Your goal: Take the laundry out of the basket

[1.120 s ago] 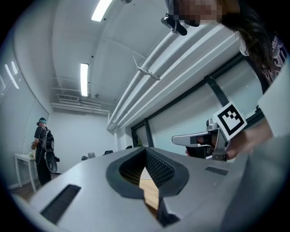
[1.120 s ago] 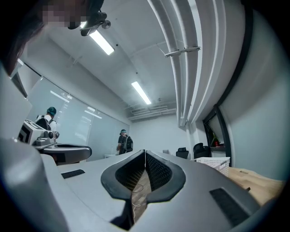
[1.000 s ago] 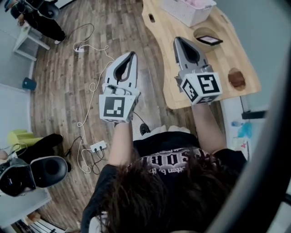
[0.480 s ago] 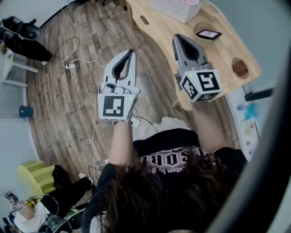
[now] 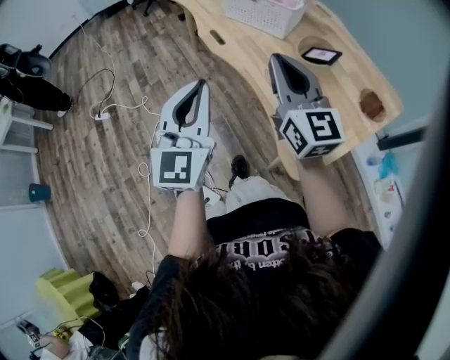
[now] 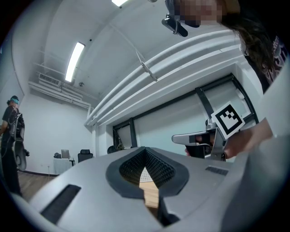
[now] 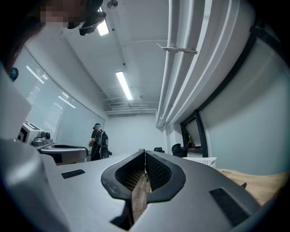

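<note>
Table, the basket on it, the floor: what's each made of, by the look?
Table: pale wood or wood-faced board with a matte finish; it has an even tan tone, faint grain and cut-out holes.
Basket: white, probably plastic; the walls show a fine lattice of holes.
Floor: grey-brown planks with staggered joints; it could be real wood or wood-look laminate, and the head view can't settle which.

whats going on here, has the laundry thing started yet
A person stands by a wooden table with a gripper in each hand, both held out in front. The left gripper and the right gripper each have their jaws together with nothing between them. The white basket sits further along the table, and neither gripper is at it. Taking the laundry out has not begun.
</note>
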### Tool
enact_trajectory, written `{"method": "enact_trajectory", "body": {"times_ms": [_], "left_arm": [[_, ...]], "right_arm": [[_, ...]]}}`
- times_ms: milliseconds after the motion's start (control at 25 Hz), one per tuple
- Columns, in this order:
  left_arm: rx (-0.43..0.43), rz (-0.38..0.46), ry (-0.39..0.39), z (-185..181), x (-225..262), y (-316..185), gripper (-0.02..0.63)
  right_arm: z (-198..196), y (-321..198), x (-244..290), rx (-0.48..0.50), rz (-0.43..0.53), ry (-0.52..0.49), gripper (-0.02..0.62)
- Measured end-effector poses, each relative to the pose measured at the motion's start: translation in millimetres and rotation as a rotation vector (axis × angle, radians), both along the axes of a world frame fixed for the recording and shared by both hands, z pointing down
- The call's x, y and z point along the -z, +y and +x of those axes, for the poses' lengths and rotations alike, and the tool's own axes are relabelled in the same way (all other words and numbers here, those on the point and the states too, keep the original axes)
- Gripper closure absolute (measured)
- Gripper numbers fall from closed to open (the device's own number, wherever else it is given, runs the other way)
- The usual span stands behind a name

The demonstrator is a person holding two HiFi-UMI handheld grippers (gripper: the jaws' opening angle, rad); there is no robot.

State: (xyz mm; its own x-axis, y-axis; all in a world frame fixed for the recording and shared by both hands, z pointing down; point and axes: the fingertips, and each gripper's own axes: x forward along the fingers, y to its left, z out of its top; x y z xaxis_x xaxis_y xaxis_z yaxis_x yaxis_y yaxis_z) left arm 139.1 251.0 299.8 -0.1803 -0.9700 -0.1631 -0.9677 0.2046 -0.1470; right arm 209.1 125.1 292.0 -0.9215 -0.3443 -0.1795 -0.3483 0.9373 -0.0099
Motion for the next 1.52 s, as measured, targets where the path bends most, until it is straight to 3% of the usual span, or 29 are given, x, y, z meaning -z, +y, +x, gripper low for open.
{"method": "enact_trajectory", "body": {"times_ms": [400,800,1040,1520], "left_arm": [[-0.030,0.002,-0.003,-71,0,-52,0.609],[-0.128,-0.006,0.006,-139,5,-137,0.609],[-0.216,-0.003,0.013,-153,11,-195,0.609],[-0.294,-0.007,-0.002,-172,16,-257,0.609]], "right_arm": [[-64,-54,-3,-0.043,-0.004,-0.001,0.566],[-127,-125,-2,-0.111,-0.001,0.012,0.567],[-128,-175,5,-0.195,0.001,0.001,0.567],[-128,-225,0,-0.290,-0.027,-0.009,0.566]]}}
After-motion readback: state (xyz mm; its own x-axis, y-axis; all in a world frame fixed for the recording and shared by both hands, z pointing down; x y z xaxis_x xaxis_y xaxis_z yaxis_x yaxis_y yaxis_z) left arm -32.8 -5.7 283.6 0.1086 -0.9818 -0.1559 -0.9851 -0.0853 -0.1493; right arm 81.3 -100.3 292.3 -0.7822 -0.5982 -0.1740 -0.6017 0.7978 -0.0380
